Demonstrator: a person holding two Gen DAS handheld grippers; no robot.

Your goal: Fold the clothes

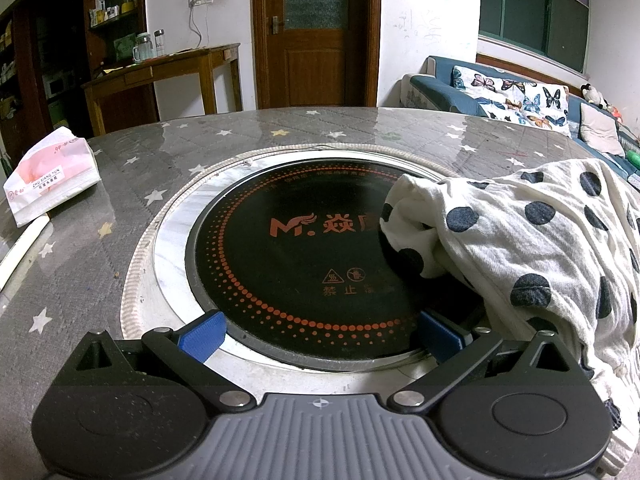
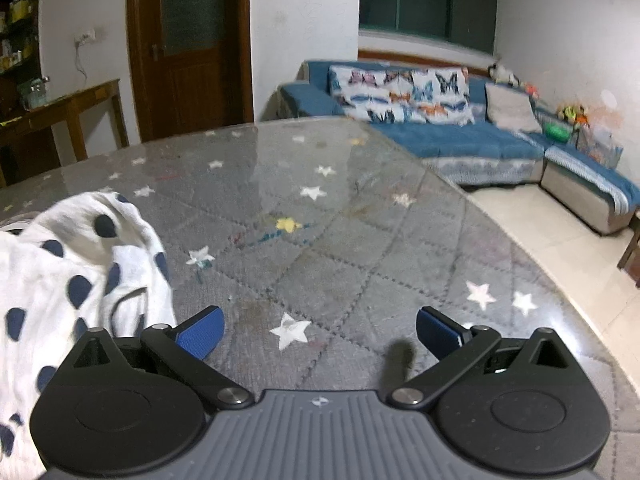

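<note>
- White cotton with dark navy dots: the garment (image 1: pixel 532 248) lies crumpled in a heap on the table (image 1: pixel 100 280), unfolded, at the right of the left wrist view and at the left of the right wrist view (image 2: pixel 60 280).
- One bunched end of the garment drapes over the right edge of the black round cooktop (image 1: pixel 292 264) set into the middle of the table, covering part of its orange lettering.
- The left gripper (image 1: pixel 320 338) is over the near rim of the cooktop with its blue-padded fingers (image 1: pixel 202 338) spread wide apart and nothing between them; the garment lies just beside its right finger.
- The right gripper (image 2: pixel 320 334) is above bare tabletop, fingers (image 2: pixel 200 336) likewise spread and empty; the garment is just to its left.
- The table wears a grey quilted cover with white and yellow stars under a glossy clear sheet.
- A soft pack of tissues (image 1: pixel 52 176) sits on the far left of the table, a tissue showing at its top opening.
- Beyond the table stand a wooden door (image 1: pixel 316 32), a wooden side table (image 1: pixel 168 76) bearing a glass jug and a bottle, and a blue sofa (image 2: pixel 460 140) with a butterfly-print cushion.
</note>
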